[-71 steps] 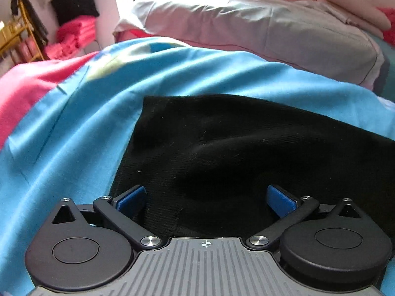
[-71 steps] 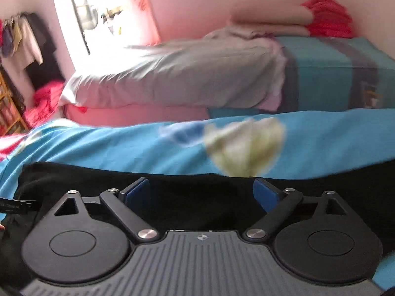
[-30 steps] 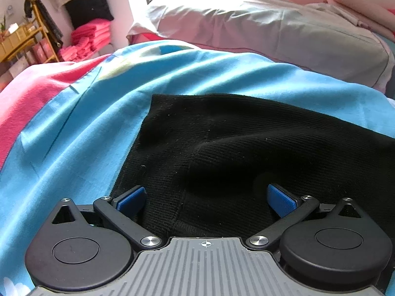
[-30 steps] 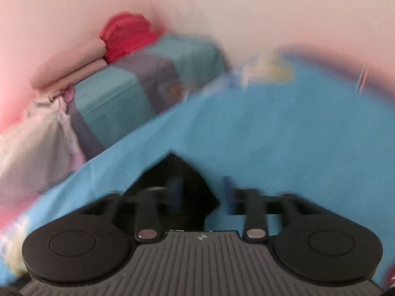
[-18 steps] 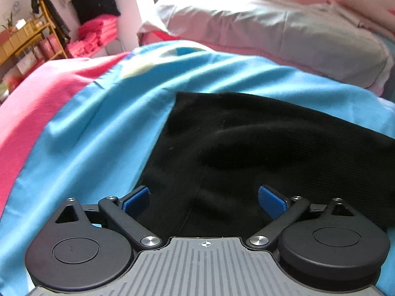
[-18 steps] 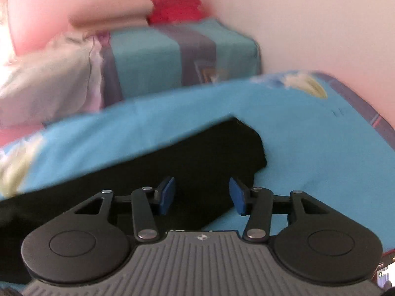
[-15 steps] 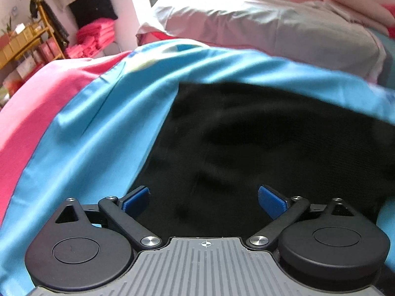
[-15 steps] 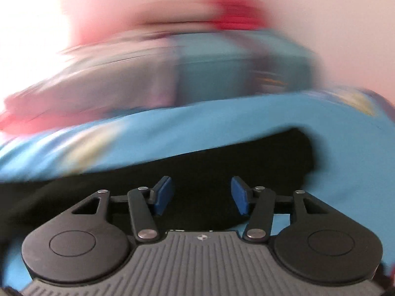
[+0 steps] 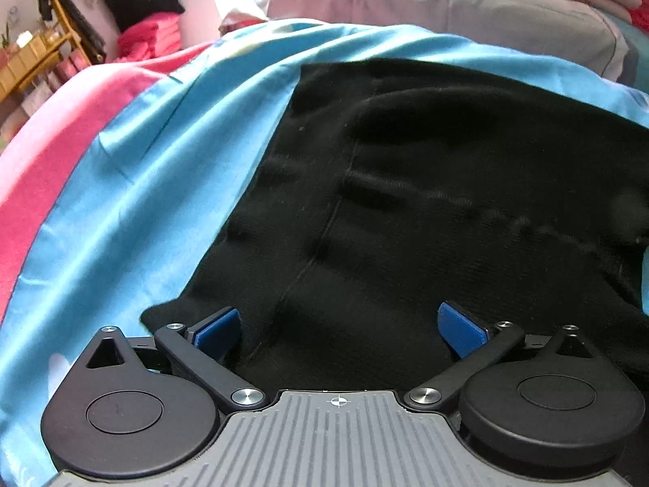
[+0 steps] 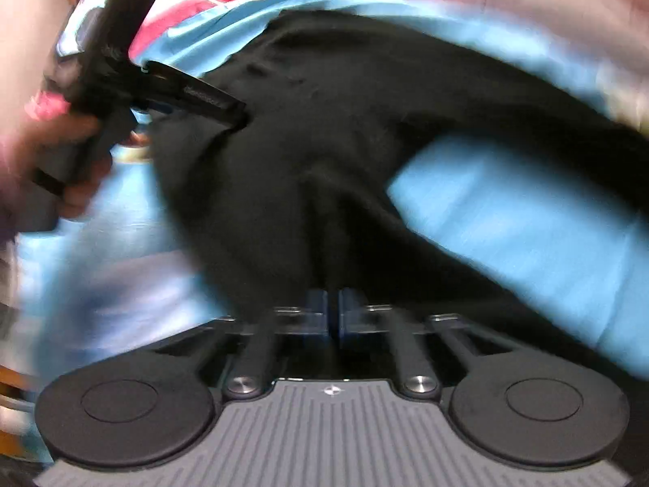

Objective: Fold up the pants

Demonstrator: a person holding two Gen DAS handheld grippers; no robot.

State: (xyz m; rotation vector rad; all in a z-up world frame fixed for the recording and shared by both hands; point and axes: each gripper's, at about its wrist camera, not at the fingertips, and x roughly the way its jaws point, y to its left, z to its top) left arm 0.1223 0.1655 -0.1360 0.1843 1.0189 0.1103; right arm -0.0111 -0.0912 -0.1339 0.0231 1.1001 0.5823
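Note:
Black pants (image 9: 426, 170) lie on a blue bedsheet (image 9: 170, 154). In the left wrist view my left gripper (image 9: 340, 324) is open, its blue pads straddling the near edge of the pants. In the blurred right wrist view my right gripper (image 10: 333, 315) is shut on a fold of the black pants (image 10: 324, 130) and lifts it. The left gripper (image 10: 227, 111) also shows there at the upper left, held in a hand, its tip against the pants.
A pink blanket (image 9: 48, 134) covers the bed's left side. A grey pillow (image 9: 426, 4) lies at the head. Shelves and clothes (image 9: 61, 40) stand at the far left. Bare blue sheet (image 10: 507, 211) shows to the right of the lifted fabric.
My right gripper has closed on the far end of the pants and swung it towards the left gripper. The left gripper has stayed open at the near edge.

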